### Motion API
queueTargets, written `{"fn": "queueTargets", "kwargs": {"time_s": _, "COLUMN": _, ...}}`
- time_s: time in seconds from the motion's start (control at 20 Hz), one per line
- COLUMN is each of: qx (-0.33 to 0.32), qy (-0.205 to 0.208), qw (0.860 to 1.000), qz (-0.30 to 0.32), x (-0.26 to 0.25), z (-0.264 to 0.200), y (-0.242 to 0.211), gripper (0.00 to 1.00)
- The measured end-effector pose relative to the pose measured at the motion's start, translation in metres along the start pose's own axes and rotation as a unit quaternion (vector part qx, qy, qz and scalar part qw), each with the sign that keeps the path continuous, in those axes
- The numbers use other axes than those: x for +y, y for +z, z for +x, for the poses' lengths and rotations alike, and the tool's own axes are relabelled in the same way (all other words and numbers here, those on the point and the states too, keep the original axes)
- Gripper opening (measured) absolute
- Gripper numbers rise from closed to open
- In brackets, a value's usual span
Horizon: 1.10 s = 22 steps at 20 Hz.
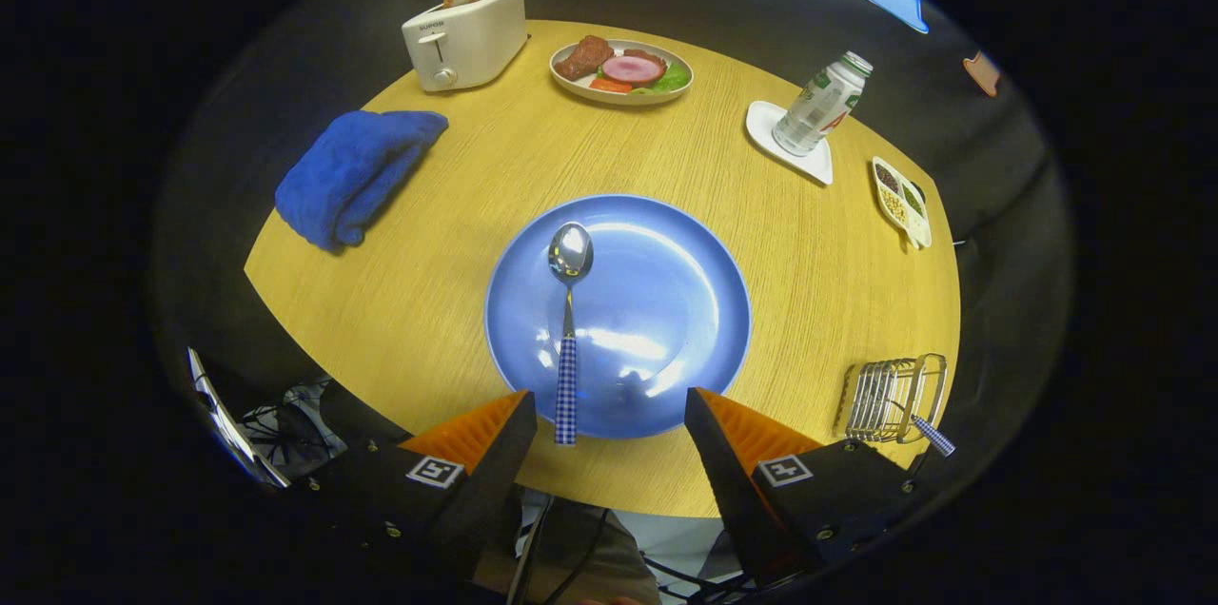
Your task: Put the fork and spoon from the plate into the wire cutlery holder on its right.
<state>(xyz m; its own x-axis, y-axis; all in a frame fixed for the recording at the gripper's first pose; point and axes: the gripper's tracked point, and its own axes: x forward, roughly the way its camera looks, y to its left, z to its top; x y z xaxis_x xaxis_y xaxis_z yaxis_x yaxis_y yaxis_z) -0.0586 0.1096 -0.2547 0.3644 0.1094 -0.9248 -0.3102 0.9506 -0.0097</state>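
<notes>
Gripper view: gripper (609, 415) open, fingers spread wide over the plate's near rim, holding nothing. Spoon (568, 329) lies on blue plate (666, 301), checked handle end just inside the left finger (481, 434). Wire holder (890, 400) right of plate, a checked handle (933, 435) sticking out. Towel (354, 172), toaster (464, 36), bottle (820, 105) beyond.

Spoon (569, 320) on plate (666, 301), cutlery holder (890, 400) right, toaster (464, 39) far behind
</notes>
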Motion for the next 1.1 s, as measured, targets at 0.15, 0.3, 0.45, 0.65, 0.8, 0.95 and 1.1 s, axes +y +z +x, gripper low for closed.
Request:
{"fn": "queueTargets", "kwargs": {"time_s": 0.15, "qx": 0.013, "qy": -0.002, "qw": 1.000, "qz": -0.002, "x": 0.000, "z": 0.010, "y": -0.003, "gripper": 0.97}}
{"fn": "queueTargets", "kwargs": {"time_s": 0.3, "qx": 0.021, "qy": -0.002, "qw": 1.000, "qz": -0.001, "x": -0.002, "z": 0.018, "y": -0.004, "gripper": 0.97}}
{"fn": "queueTargets", "kwargs": {"time_s": 0.45, "qx": 0.030, "qy": 0.000, "qw": 1.000, "qz": -0.002, "x": -0.002, "z": 0.028, "y": -0.004, "gripper": 0.97}}
{"fn": "queueTargets", "kwargs": {"time_s": 0.65, "qx": 0.039, "qy": 0.007, "qw": 0.999, "qz": 0.001, "x": -0.001, "z": 0.040, "y": -0.001, "gripper": 0.97}}
{"fn": "queueTargets", "kwargs": {"time_s": 0.8, "qx": 0.049, "qy": 0.015, "qw": 0.999, "qz": 0.005, "x": -0.001, "z": 0.051, "y": 0.005, "gripper": 0.96}}
{"fn": "queueTargets", "kwargs": {"time_s": 0.95, "qx": 0.059, "qy": 0.019, "qw": 0.998, "qz": 0.008, "x": -0.001, "z": 0.059, "y": 0.004, "gripper": 0.97}}
{"fn": "queueTargets", "kwargs": {"time_s": 1.1, "qx": 0.072, "qy": 0.025, "qw": 0.997, "qz": 0.002, "x": 0.000, "z": 0.064, "y": 0.004, "gripper": 0.95}}
